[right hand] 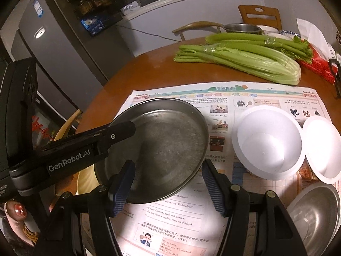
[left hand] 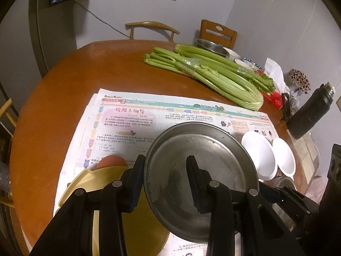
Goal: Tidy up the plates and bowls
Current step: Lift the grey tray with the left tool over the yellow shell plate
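Note:
My left gripper (left hand: pixel 166 181) is shut on the rim of a round steel plate (left hand: pixel 213 160), one finger outside the rim and one inside, and holds it tilted above a yellow plate (left hand: pixel 93 181). In the right wrist view the same steel plate (right hand: pixel 166 140) hangs over the newspaper with the left gripper's fingers (right hand: pixel 119 131) clamped on its left edge. My right gripper (right hand: pixel 168 187) is open and empty, just in front of the steel plate. Two white bowls (right hand: pixel 268 140) (right hand: pixel 324 147) stand to the right, and a steel bowl (right hand: pixel 317 213) sits at the lower right.
A newspaper (left hand: pixel 132 123) covers the near part of the round wooden table (left hand: pixel 85 70). Celery bunches (left hand: pixel 213 72) lie across the far side, with a steel pot (left hand: pixel 211 47), small bowls, a red tissue box (right hand: pixel 317 66) and a black bottle (left hand: pixel 309 113) beyond. Chairs stand behind the table.

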`<state>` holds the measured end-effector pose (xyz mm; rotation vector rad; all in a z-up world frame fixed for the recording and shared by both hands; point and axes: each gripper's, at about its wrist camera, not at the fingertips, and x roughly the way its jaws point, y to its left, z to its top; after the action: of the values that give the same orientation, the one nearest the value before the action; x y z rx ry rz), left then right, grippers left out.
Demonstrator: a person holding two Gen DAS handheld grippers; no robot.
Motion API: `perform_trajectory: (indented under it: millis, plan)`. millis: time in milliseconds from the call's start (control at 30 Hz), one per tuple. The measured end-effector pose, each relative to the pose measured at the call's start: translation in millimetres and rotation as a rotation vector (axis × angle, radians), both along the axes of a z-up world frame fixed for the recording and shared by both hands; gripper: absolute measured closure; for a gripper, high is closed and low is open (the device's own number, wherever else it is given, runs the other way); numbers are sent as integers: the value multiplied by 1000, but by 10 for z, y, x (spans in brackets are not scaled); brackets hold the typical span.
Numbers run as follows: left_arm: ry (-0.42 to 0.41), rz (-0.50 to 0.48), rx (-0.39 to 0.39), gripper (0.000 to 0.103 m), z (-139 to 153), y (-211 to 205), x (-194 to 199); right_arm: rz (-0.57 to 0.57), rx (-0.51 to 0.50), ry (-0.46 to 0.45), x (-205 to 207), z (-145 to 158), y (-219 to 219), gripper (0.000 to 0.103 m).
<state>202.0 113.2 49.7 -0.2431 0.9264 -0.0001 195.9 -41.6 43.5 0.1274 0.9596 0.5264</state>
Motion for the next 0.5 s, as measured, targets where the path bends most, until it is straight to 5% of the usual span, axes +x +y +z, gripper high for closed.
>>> perform_trajectory:
  millis: [500]
  plan:
    - [-29,69,-17,63,-5,315,-387,83,-34,-37,-255,42,311,38]
